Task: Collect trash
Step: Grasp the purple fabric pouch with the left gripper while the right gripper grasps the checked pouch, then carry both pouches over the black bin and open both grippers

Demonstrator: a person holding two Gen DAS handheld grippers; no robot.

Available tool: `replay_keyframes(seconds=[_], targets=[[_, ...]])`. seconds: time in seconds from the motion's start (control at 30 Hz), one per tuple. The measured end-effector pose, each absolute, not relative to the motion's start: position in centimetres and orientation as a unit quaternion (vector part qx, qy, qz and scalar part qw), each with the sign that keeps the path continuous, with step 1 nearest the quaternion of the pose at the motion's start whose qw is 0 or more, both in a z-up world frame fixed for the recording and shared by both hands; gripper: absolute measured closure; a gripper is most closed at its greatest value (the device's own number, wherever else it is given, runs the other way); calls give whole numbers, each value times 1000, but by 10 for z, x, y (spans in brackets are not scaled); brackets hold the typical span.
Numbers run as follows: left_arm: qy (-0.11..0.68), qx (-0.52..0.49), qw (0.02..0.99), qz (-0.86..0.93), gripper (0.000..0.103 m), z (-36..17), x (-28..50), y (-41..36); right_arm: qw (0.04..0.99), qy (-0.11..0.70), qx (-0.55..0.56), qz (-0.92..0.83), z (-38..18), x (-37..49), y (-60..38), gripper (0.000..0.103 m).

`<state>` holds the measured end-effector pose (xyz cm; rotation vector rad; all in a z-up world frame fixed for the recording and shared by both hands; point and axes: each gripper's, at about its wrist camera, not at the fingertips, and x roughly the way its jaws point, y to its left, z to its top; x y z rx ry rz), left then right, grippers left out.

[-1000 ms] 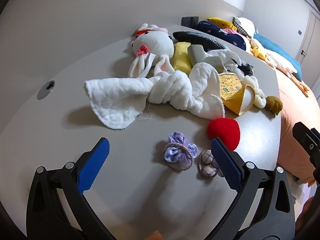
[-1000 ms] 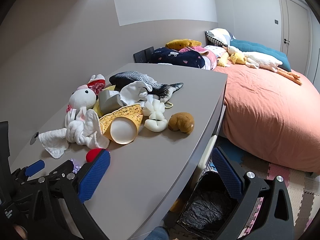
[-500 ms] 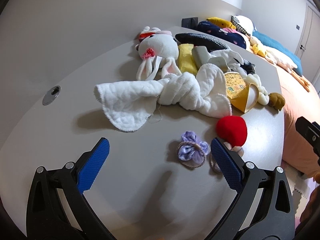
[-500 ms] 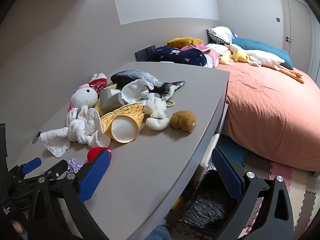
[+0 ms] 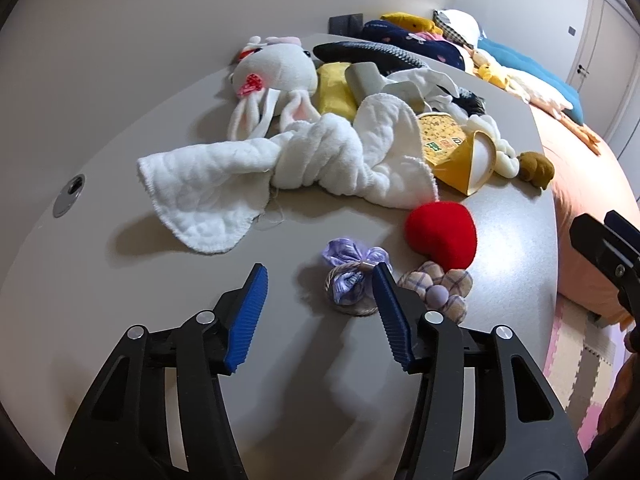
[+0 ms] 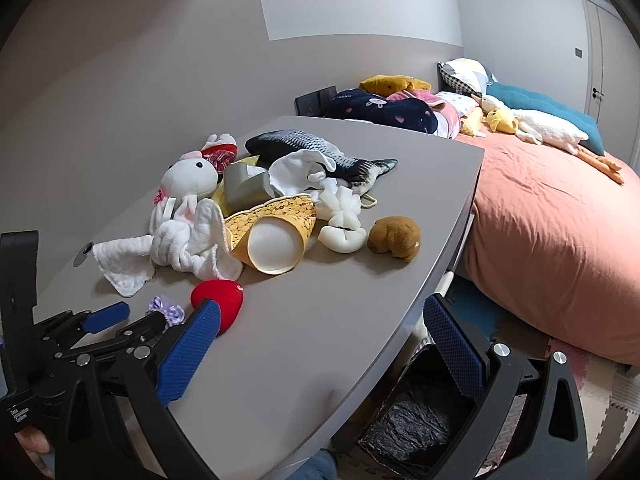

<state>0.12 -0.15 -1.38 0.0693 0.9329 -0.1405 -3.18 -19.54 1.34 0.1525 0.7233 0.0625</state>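
Observation:
A small purple cloth pouch (image 5: pixel 350 280) tied with twine lies on the grey table (image 5: pixel 120 280), beside a plaid pouch (image 5: pixel 440 288) and a red plush heart (image 5: pixel 442 234). My left gripper (image 5: pixel 320 280) hovers low over the purple pouch with its jaws closing. The pouch sits between them against the right finger, while the left pad stands apart from it. In the right wrist view the left gripper (image 6: pixel 132 316) and the purple pouch (image 6: pixel 166 308) show at the lower left. My right gripper (image 6: pixel 320 320) is open and holds nothing, above the table's front edge.
A yellow paper cup (image 6: pixel 272 228) lies on its side among a knotted white cloth (image 5: pixel 280 168), a bunny plush (image 6: pixel 188 180), a fish plush (image 6: pixel 304 144) and a brown plush (image 6: pixel 394 236). A bin with a black bag (image 6: pixel 412 428) stands under the table edge. A bed (image 6: pixel 560 240) lies at the right.
The left jaws have narrowed from wide apart to about half, now framing the purple pouch. The left view has shifted slightly. The right gripper has stayed put and open.

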Motion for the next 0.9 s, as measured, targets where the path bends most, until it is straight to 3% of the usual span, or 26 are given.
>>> replay_keyframes(seconds=[0.67,0.9], targets=[[446,-7,889,-100,98,-17,15,-1,928,361,70,62,4,-27,-192,2],[418,-36,902,-100,100,-6,8,9,925,362,68,95,2,-30,-180,6]])
